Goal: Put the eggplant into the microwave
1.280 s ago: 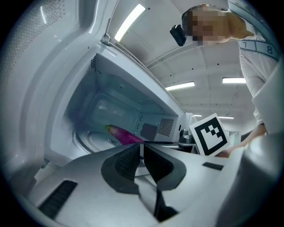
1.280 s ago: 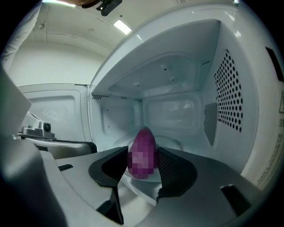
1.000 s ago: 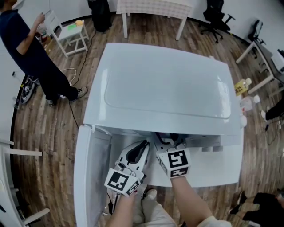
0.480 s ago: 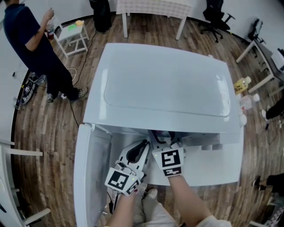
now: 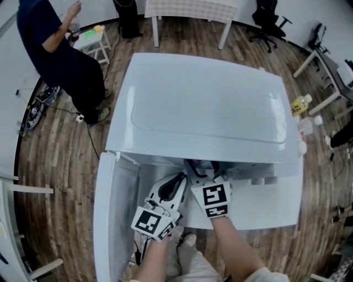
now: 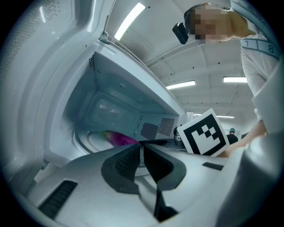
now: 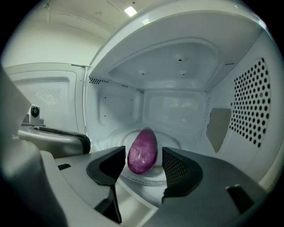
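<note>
A purple eggplant [image 7: 143, 150] lies on the glass turntable [image 7: 116, 136] inside the white microwave [image 5: 209, 104], whose door [image 5: 113, 220] hangs open at the left. My right gripper [image 7: 143, 166] reaches into the cavity. Its jaws have just been opening and now stand open on either side of the eggplant, with a gap at each pad. In the head view the right gripper [image 5: 204, 169] has its tips under the microwave's top edge. My left gripper [image 6: 143, 155] is shut on nothing just outside the opening, beside the right one. From there the eggplant [image 6: 119, 138] shows deep in the cavity.
A person in dark clothes [image 5: 60, 55] stands at the far left by a small white table [image 5: 91, 41]. A larger white table [image 5: 190, 11] and an office chair [image 5: 267, 19] stand behind. Bottles [image 5: 300, 107] sit on the wooden floor at the right.
Both grippers stay at the microwave's mouth. The person at the far left has walked further up and to the right.
</note>
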Motion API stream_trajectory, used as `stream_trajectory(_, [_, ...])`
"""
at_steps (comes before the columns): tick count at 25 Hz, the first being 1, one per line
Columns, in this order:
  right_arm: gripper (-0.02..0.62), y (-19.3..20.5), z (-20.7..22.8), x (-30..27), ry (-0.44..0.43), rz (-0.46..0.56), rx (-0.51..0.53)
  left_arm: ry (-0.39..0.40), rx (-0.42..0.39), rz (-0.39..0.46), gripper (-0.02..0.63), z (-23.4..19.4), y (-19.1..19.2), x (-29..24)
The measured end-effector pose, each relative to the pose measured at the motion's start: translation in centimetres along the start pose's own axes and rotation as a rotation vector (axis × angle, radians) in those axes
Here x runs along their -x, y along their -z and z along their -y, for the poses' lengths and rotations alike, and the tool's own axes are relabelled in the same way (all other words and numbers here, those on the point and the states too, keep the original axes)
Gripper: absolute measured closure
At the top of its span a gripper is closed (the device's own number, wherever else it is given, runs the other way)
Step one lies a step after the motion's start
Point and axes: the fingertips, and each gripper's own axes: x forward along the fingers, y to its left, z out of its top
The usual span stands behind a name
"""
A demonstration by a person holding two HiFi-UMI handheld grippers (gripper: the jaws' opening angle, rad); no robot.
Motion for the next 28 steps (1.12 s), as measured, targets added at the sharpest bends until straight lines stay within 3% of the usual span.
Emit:
stream_trajectory(23, [0.331,-0.5,-0.7,3.1,-0.037,0.064,-0.011,0.020,0.003,-0.002,0.577,0.6,-0.4,0.2])
stream_trajectory(28, [0.379,-0.7,-0.8,4.2,-0.035,0.088,0.008,0.028,0.000,0.001,0.577,1.0,-0.5,0.5])
